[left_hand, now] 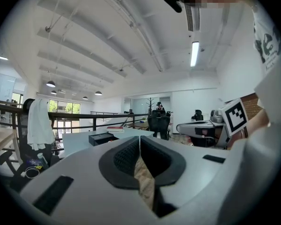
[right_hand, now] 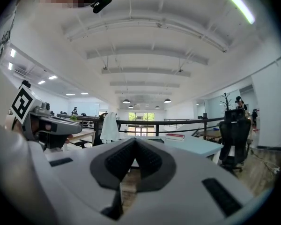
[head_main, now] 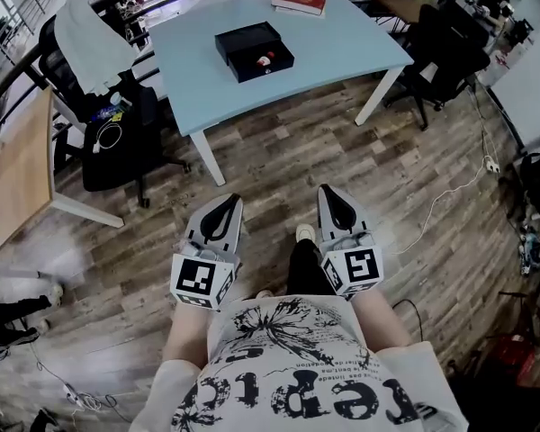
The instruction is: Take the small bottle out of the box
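Note:
The black box (head_main: 253, 50) lies open on the light blue table (head_main: 342, 48), far ahead of me. A small red and white bottle (head_main: 264, 60) rests inside its front half. My left gripper (head_main: 231, 200) and right gripper (head_main: 327, 190) hang side by side close to my body, over the wooden floor and well short of the table. Both have their jaws together with nothing held. In the left gripper view the box (left_hand: 100, 138) appears small beyond the shut left gripper (left_hand: 140, 138). In the right gripper view the table (right_hand: 192, 146) lies past the shut right gripper (right_hand: 134, 139).
A red book (head_main: 299, 1) lies at the table's far edge. A black office chair (head_main: 117, 138) with a white cloth (head_main: 90, 30) stands left of the table, another chair (head_main: 441, 48) to its right. A wooden desk (head_main: 13, 169) is on the left. A cable (head_main: 450, 196) crosses the floor.

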